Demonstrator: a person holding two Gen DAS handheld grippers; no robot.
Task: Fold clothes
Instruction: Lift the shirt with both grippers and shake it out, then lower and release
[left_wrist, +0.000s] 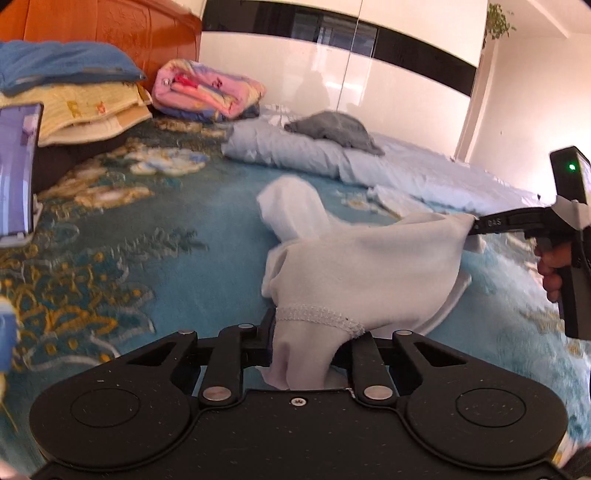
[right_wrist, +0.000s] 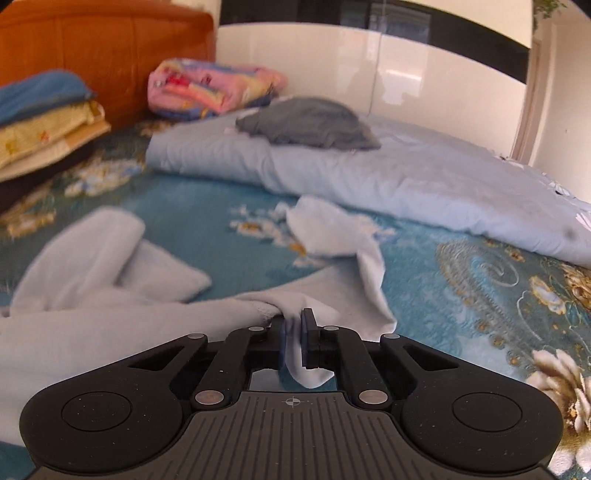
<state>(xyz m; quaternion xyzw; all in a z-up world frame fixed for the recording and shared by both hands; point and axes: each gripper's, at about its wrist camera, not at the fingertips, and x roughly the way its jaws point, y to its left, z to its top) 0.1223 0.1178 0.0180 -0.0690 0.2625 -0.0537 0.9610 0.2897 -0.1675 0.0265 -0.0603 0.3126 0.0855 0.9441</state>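
A white long-sleeved garment (left_wrist: 369, 266) lies crumpled on the teal flowered bedspread (left_wrist: 166, 229), one sleeve pointing away. My left gripper (left_wrist: 316, 332) is shut on its lace-trimmed hem, and the bunched cloth hides most of both fingers. My right gripper (right_wrist: 294, 328) is shut on another edge of the same garment (right_wrist: 92, 325), a fold hanging down between its blue pads. In the left wrist view the right gripper (left_wrist: 476, 226) reaches in from the right, held by a person's hand, and lifts that edge off the bed.
A rumpled pale blue quilt (left_wrist: 388, 166) lies across the far side of the bed, a grey garment (left_wrist: 332, 129) on top. A folded pink blanket (left_wrist: 207, 88) and stacked pillows (left_wrist: 74, 103) sit by the orange headboard (left_wrist: 110, 33). A phone (left_wrist: 18, 166) stands at the left edge.
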